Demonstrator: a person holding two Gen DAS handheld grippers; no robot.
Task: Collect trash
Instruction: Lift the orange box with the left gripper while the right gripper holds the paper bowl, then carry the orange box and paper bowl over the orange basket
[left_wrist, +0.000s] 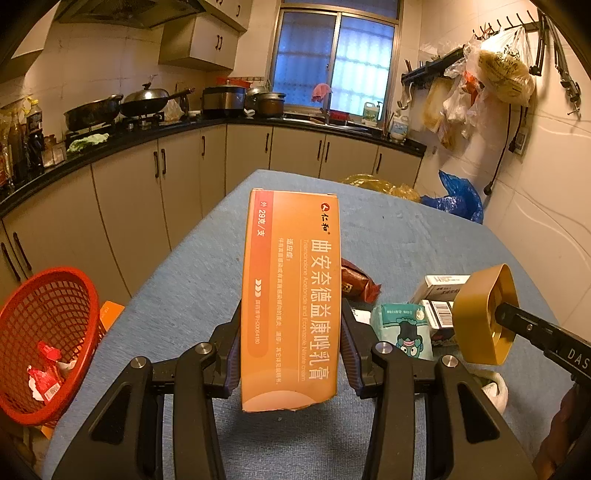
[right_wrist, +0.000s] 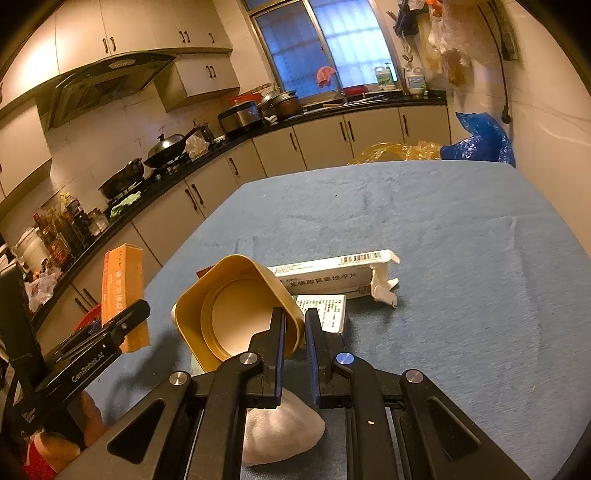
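- Right now my left tool (left_wrist: 291, 347) is clamped on the orange medicine box (left_wrist: 291, 295), one finger on each long side, box lifted above the blue-covered surface (left_wrist: 192, 288) and pointing away from me.
- My right tool (right_wrist: 294, 325) is closed on the rim of a gold square tin (right_wrist: 236, 310), one finger inside, one outside; tin tilted on its side, open face toward the camera.
- Red mesh basket (left_wrist: 48, 332) sits at the left edge of the surface, red-and-white wrappers (left_wrist: 44, 376) inside.
- On the surface near the tin: white barcode carton (right_wrist: 332, 273) with torn flap, a smaller white printed box (right_wrist: 325, 314) just beside my right fingers, green cartoon tissue pack (left_wrist: 402, 328), dark red snack wrapper (left_wrist: 358, 282) behind the orange box.
- White crumpled wad (right_wrist: 280, 432) lies under my right tool.
- Blue plastic bag (right_wrist: 480, 140) and yellow plastic bag (right_wrist: 399, 151) at far edge.
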